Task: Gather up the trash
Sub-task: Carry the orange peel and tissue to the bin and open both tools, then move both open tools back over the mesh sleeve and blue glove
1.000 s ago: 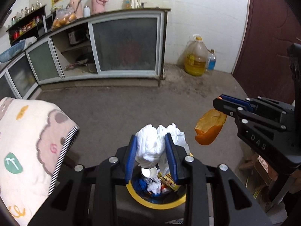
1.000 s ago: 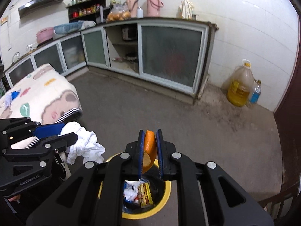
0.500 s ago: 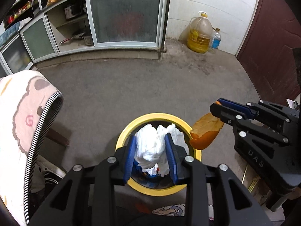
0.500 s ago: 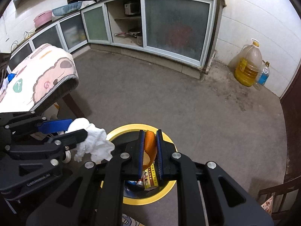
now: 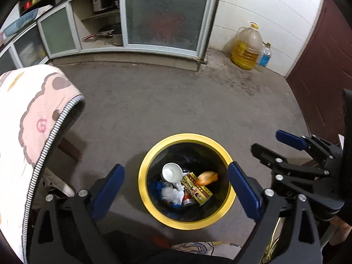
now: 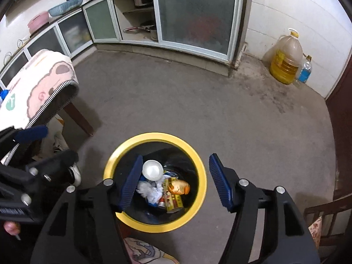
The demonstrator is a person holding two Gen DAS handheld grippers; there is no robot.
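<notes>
Yellow-rimmed bin (image 5: 221, 149) holds orange peel (image 5: 208, 177), white tissue (image 5: 172, 193), cup (image 5: 171, 172), carton (image 5: 197, 188). Above the bin, left gripper (image 5: 175, 188) and right gripper (image 6: 175, 183) are opening, both empty.

The bin (image 5: 222, 151) has a yellow rim and black inside; an orange peel (image 5: 208, 177) lies at three o'clock of a white cup (image 5: 171, 172).

- Trash bin (image 5: 186, 225): bottom buried under litter; lower items indistinct.
- Yellow packet (image 5: 197, 190): print too small to read.
- Left hand-held gripper (image 6: 33, 145): blurred in the right wrist view, cut by the picture's left edge.
- Cabinet (image 6: 195, 19): contents obscured behind frosted glass.
</notes>
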